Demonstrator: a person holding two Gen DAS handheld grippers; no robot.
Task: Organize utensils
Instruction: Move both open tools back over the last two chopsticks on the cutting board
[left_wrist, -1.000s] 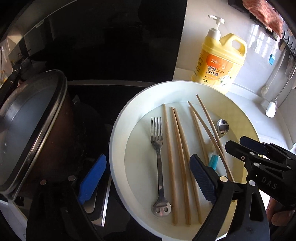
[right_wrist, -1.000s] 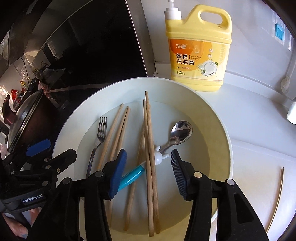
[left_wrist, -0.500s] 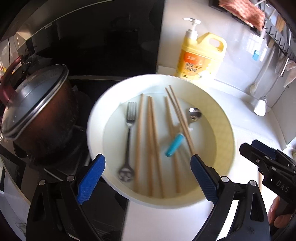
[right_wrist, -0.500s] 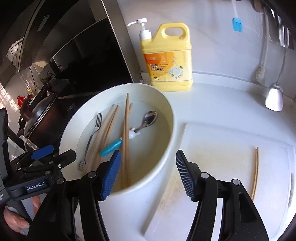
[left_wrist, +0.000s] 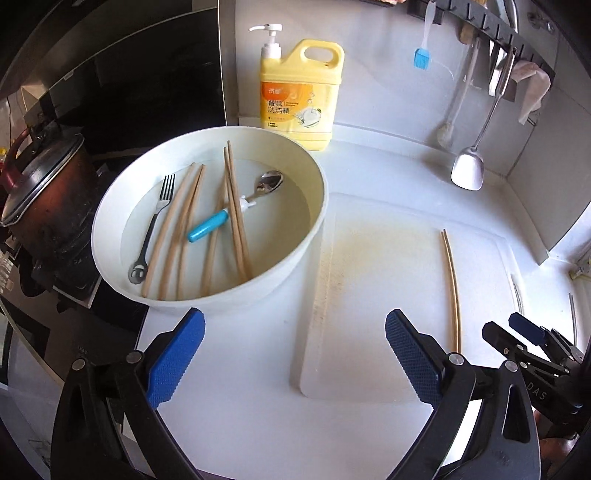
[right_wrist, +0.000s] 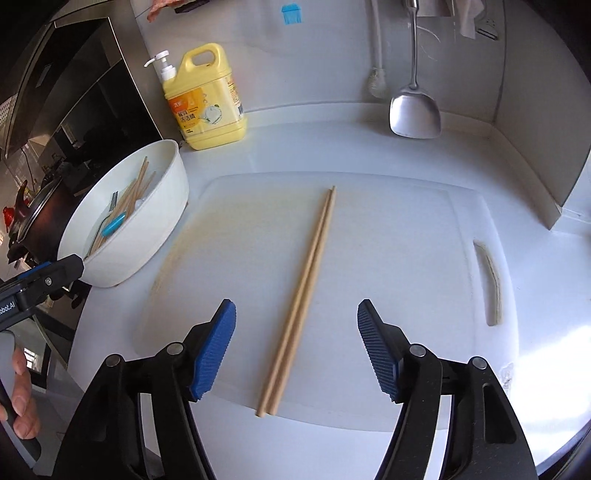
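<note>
Nearest the lens in the right wrist view, the right hand-held gripper (right_wrist: 296, 349) hovers with its blue pads spread wide and nothing between them, just above the near ends of a pair of wooden chopsticks (right_wrist: 303, 288). That pair lies side by side on a white cutting board (right_wrist: 406, 258), running from its near edge toward its middle. Over on the left, the left hand-held gripper (left_wrist: 293, 363) is likewise spread and empty, poised above the white surface (left_wrist: 240, 387) by the board's near-left corner. Just beyond it sits a white basin (left_wrist: 110, 206), beside the board's left edge. Inside lie a steel fork (left_wrist: 153, 225) along the left, several loose chopsticks (left_wrist: 236, 218) crossing the middle, and a spoon with a blue handle (left_wrist: 236, 214) lying across them, bowl pointing to the far right. Left of the basin stands a dark lidded pot (left_wrist: 44, 199) on a stove. Behind the basin, against the wall, stands a yellow pump bottle of dish soap (left_wrist: 297, 96). Farther right, a steel spatula (left_wrist: 476, 155) and a blue brush (left_wrist: 423, 55) hang from a wall rack.
</note>
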